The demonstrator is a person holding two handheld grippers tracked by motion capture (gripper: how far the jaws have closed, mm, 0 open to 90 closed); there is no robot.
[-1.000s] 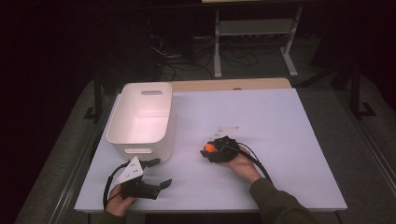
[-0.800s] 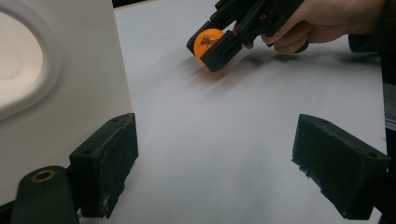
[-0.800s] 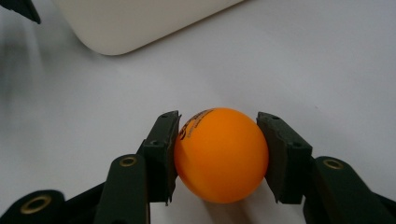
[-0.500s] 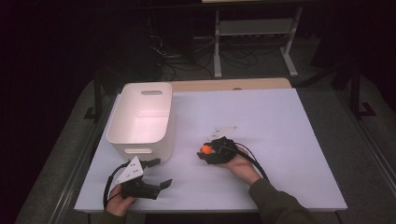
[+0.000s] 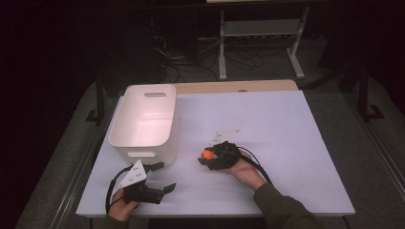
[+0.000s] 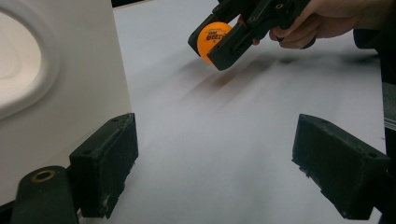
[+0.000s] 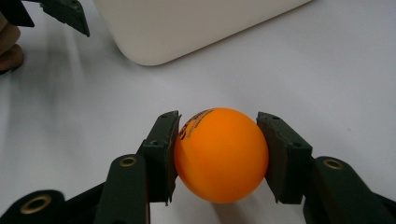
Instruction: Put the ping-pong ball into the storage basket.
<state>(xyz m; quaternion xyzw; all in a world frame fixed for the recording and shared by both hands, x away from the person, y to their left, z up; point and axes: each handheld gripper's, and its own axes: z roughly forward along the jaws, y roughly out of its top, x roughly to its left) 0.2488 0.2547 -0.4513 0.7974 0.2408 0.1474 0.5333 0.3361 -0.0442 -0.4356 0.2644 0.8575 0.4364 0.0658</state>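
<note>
The jaws of the right gripper (image 7: 219,154) pinch a small, smooth orange plastic ball with black printed lettering (image 7: 220,154), one black pad pressing on each side at about its widest part, so the round shell cannot roll out forwards or backwards. In the left gripper view the ball (image 6: 212,38) hangs clear of the table between those jaws, with a soft shadow on the surface below it, which suggests it is being carried rather than resting. From above, the ball (image 5: 207,154) sits at the gripper's tip, which points towards the white rectangular plastic bin with cut-out handles (image 5: 143,125) just to its left; that heading makes the open-topped bin the likely place for the ball. The person's right hand (image 5: 246,169) wraps the gripper's body from behind, keeping the tip free. The left gripper (image 5: 160,176) lies low near the front edge of the white table (image 5: 296,143), close beside the bin's near end wall, its jaws spread wide with nothing between them, seemingly parked out of the way while the other does the work.
</note>
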